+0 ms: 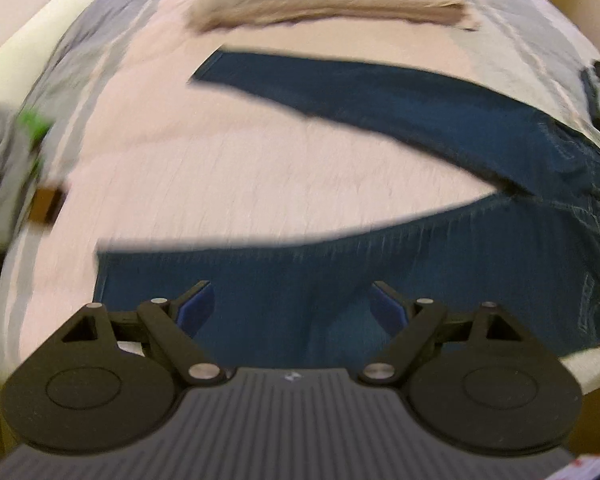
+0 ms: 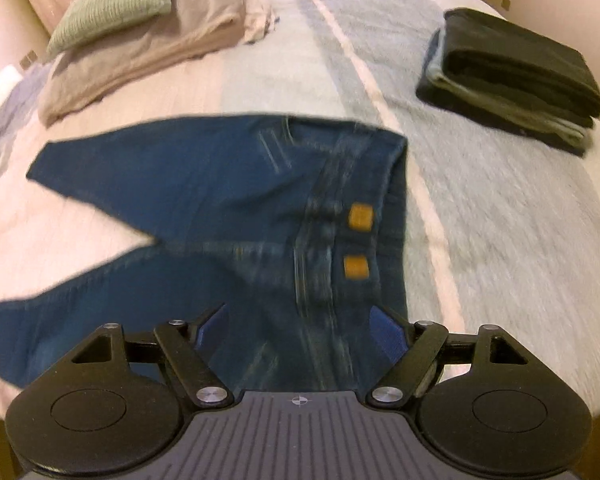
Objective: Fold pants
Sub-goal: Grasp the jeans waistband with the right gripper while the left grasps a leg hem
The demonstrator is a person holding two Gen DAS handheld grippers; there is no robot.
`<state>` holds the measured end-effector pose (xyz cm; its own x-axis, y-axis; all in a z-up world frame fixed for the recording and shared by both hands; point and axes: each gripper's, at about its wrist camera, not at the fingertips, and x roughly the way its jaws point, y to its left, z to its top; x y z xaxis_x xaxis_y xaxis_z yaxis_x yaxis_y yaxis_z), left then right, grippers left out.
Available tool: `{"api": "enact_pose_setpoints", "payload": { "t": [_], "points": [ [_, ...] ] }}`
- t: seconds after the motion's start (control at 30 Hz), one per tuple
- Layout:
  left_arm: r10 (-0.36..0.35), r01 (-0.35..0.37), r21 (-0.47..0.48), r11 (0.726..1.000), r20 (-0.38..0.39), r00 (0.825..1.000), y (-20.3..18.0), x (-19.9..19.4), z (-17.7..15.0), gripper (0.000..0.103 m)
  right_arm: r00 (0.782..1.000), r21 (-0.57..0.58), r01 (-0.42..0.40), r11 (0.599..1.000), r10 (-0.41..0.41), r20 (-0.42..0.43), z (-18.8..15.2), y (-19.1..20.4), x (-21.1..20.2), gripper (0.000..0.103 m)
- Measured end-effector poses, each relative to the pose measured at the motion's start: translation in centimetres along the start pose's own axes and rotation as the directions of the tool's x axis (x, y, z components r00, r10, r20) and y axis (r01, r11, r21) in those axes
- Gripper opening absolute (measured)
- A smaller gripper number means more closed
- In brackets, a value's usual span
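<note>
The jeans (image 2: 228, 216) are lying flat on the bed (image 2: 500, 220), legs splayed in a V toward the left of the right wrist frame, waistband at centre right. The right gripper (image 2: 300, 332) is hovering over the waist end, jaws spread wide and holding nothing. In the left wrist view the left gripper (image 1: 288, 308), likewise wide apart and empty, is hanging above the nearer leg (image 1: 300, 280), whose long axis is running left to right across the lower frame, so the left gripper is sitting nearer the leg hems.
</note>
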<state>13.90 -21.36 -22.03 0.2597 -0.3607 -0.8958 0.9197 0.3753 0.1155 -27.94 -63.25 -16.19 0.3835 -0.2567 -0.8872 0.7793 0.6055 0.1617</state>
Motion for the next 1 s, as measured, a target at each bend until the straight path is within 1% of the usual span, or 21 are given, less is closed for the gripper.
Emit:
{"api": "enact_pose_setpoints", "payload": {
  "t": [0.03,0.1,0.17,0.2,0.27,0.33,0.4,0.47,0.53,0.57,0.63,0.67,0.7,0.73,0.77,0.9,0.93,0.97,1.0],
  "points": [
    [-0.013,0.013,0.040,0.999,0.009,1.000,-0.3,1.3,1.4,0.082,1.000,-0.008,-0.008,1.000,0.008,0.012,0.9,-0.2,0.7,0.075],
    [-0.062,0.057,0.127,0.990,0.037,0.997,-1.1,4.1,4.5,0.082,0.999,-0.037,-0.021,0.999,0.022,0.029,2.9,-0.3,2.8,0.074],
    [-0.121,0.104,0.213,0.972,0.071,0.990,-1.7,7.4,7.7,0.082,0.998,-0.088,-0.040,0.995,0.045,0.054,4.8,-0.2,5.1,0.072],
    [-0.142,0.116,0.256,0.960,0.082,0.987,-2.2,9.3,9.4,0.081,0.997,-0.113,-0.046,0.993,0.053,0.058,5.8,0.1,6.5,0.072],
    [-0.199,0.153,0.343,0.927,0.102,0.975,-2.8,13.2,12.9,0.078,0.994,-0.167,-0.073,0.983,0.085,0.063,7.9,0.5,9.2,0.071],
    [-0.223,0.168,0.409,0.897,0.092,0.970,-3.5,17.3,16.7,0.071,0.993,-0.225,-0.087,0.970,0.104,0.065,10.3,1.1,12.0,0.071],
    [-0.247,0.170,0.480,0.861,0.102,0.964,-4.4,20.7,20.1,0.071,0.990,-0.289,-0.096,0.952,0.120,0.068,12.6,2.1,14.7,0.070],
    [-0.277,0.167,0.561,0.811,0.117,0.954,-5.1,23.7,23.3,0.071,0.988,-0.335,-0.103,0.937,0.136,0.076,14.5,3.1,16.9,0.069],
    [-0.295,0.159,0.621,0.767,0.121,0.948,-5.9,26.1,25.7,0.070,0.984,-0.372,-0.114,0.921,0.155,0.083,16.4,4.2,18.9,0.069],
    [-0.308,0.152,0.658,0.737,0.127,0.943,-6.4,27.4,27.0,0.069,0.983,-0.393,-0.120,0.912,0.165,0.083,17.3,4.9,19.9,0.069],
    [-0.316,0.135,0.711,0.690,0.127,0.940,-7.3,29.6,29.0,0.062,0.979,-0.429,-0.144,0.892,0.192,0.071,18.9,6.2,22.1,0.068],
    [-0.319,0.135,0.737,0.662,0.115,0.941,-7.6,30.7,29.9,0.060,0.977,-0.443,-0.157,0.883,0.205,0.061,19.5,6.8,23.0,0.068],
    [-0.324,0.139,0.762,0.632,0.097,0.941,-7.9,31.7,30.6,0.056,0.975,-0.459,-0.173,0.871,0.218,0.046,20.2,7.5,24.0,0.067],
    [-0.326,0.141,0.783,0.606,0.083,0.942,-8.3,32.5,31.0,0.051,0.974,-0.473,-0.183,0.862,0.225,0.033,20.8,8.0,24.8,0.065],
    [-0.329,0.147,0.804,0.576,0.063,0.942,-8.7,33.4,31.4,0.050,0.972,-0.491,-0.198,0.848,0.234,0.013,21.3,8.8,25.8,0.063],
    [-0.339,0.181,0.876,0.448,-0.021,0.941,-9.4,36.1,31.5,0.049,0.967,-0.535,-0.247,0.808,0.240,-0.084,22.4,11.1,29.0,0.057],
    [-0.345,0.186,0.884,0.430,-0.029,0.938,-9.4,36.4,31.5,0.049,0.967,-0.548,-0.252,0.798,0.234,-0.104,22.4,11.5,29.7,0.053],
    [-0.347,0.197,0.886,0.420,-0.043,0.937,-9.4,36.8,31.6,0.049,0.967,-0.558,-0.254,0.790,0.224,-0.122,22.5,11.7,30.3,0.050],
    [-0.344,0.205,0.888,0.411,-0.057,0.937,-9.3,37.0,31.6,0.047,0.966,-0.565,-0.260,0.783,0.217,-0.144,22.4,11.8,30.9,0.047]
  ]
}}
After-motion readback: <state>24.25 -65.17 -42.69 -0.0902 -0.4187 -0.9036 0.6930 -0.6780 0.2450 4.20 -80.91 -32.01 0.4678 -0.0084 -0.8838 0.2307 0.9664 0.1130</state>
